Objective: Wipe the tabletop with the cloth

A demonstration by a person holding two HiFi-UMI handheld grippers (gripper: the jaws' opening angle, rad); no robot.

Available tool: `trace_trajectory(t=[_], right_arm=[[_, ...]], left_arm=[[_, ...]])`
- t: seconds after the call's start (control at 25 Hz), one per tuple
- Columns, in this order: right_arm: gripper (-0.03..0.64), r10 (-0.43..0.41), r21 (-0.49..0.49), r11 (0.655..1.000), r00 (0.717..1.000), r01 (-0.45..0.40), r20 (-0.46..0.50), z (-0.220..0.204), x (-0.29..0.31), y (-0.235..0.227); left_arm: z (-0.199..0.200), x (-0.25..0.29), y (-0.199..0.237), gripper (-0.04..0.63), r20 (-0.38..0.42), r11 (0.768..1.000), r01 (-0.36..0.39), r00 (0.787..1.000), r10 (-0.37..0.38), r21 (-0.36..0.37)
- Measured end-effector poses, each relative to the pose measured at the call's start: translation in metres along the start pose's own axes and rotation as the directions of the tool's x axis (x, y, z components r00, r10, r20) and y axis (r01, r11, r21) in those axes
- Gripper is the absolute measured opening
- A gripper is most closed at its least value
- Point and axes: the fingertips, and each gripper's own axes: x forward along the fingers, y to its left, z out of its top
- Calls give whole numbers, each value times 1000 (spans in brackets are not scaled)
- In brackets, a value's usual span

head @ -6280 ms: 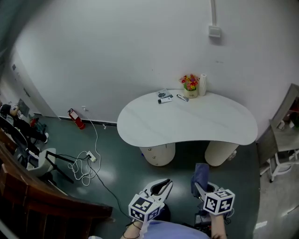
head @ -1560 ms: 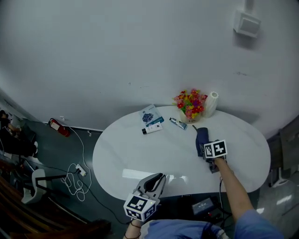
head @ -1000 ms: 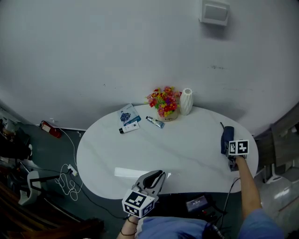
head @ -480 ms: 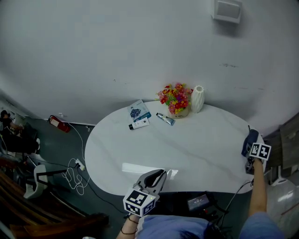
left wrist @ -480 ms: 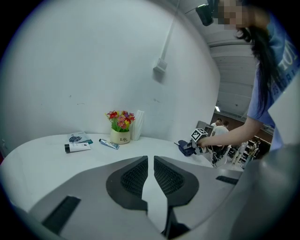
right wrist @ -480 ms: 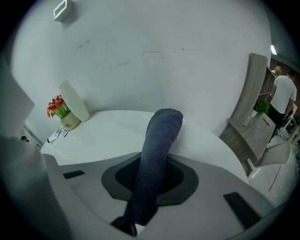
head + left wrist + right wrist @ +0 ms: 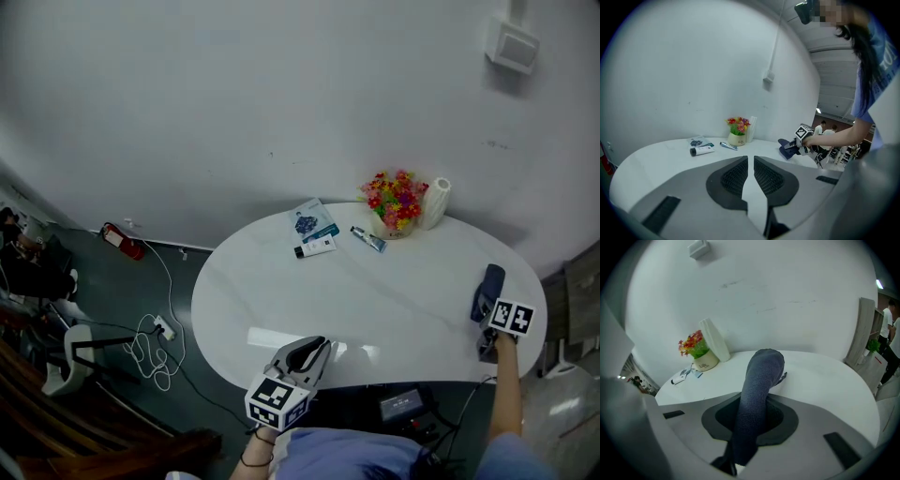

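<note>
The dark blue cloth (image 7: pixel 491 281) lies on the white kidney-shaped tabletop (image 7: pixel 375 291) near its right end, and my right gripper (image 7: pixel 485 298) is shut on it. In the right gripper view the cloth (image 7: pixel 761 371) rises out of the gripper (image 7: pixel 754 411) and droops onto the table (image 7: pixel 820 376). My left gripper (image 7: pixel 302 356) hovers at the table's front edge, shut and holding nothing. The left gripper view shows that gripper (image 7: pixel 750 168) with its pads together, and the right gripper (image 7: pixel 799 143) with the cloth (image 7: pixel 785 147) far off across the table.
A flower pot (image 7: pixel 398 202), a white vase (image 7: pixel 434 203), a small tube (image 7: pixel 369 240), a booklet (image 7: pixel 311 223) and a white bottle (image 7: pixel 315 247) stand along the table's back edge. A fire extinguisher (image 7: pixel 122 242) and cables (image 7: pixel 155 333) lie on the floor at the left.
My right gripper dragged the cloth from beside the flowers out to the table's right end, then a little back in from the edge. My left gripper has stayed at the front edge.
</note>
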Motion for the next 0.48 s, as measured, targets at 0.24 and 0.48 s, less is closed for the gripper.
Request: trace_trajectory(t=[0.24, 0.48], right_arm=[[71, 113, -51, 992, 993, -114, -18, -28, 11, 142], [71, 256, -151, 953, 964, -264, -70, -63, 31, 309]], left_arm=[[-23, -68, 81, 34, 3, 997, -68, 998, 68, -20], [-49, -138, 156, 34, 21, 981, -173, 984, 175, -86]])
